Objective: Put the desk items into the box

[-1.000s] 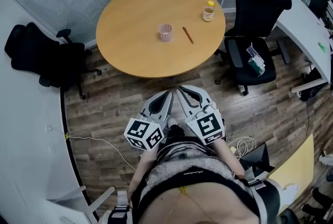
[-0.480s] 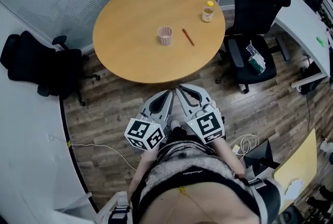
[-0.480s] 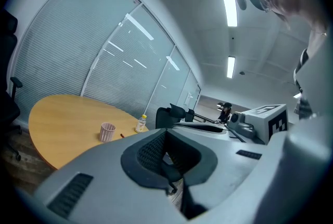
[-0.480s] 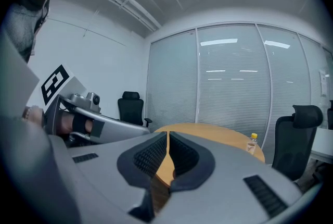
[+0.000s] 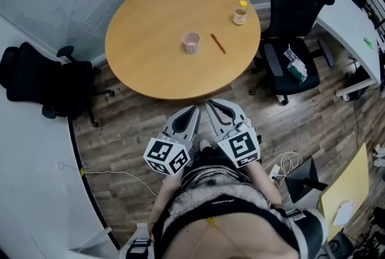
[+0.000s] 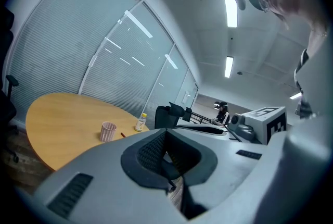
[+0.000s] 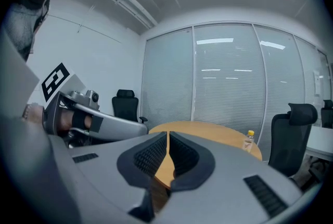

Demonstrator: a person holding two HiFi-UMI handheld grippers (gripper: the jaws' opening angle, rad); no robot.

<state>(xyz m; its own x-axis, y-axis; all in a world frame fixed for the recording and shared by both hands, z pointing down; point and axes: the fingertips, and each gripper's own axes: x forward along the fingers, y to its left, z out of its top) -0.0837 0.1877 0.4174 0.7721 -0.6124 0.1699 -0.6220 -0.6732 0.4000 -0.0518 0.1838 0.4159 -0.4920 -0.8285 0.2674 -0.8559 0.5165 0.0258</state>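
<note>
1. Left tongs [image 5: 192, 112] and right tongs [image 5: 212, 106]: each pair together, nothing between. I hold them side by side near my body, at 6 o'clock off the worktop [image 5: 150, 29], over the floor [image 5: 120, 125].
2. Cup [image 5: 191, 43]: upright, near the worktop centre.
3. Pencil [image 5: 217, 43]: flat at the cup's 3 o'clock, near it, not touching.
4. Bottle [image 5: 240, 12]: upright by the worktop's 1 o'clock edge.
5. All three items are well apart from both tongs.

Tabletop [image 5: 150, 59]: near edge & left half free. Obstacles: cup [image 5: 191, 43] at ctr, pencil [image 5: 217, 42] just beside, bottle [image 5: 240, 12] at far-right edge. Chair [image 5: 295, 17] blocks right side.
</note>
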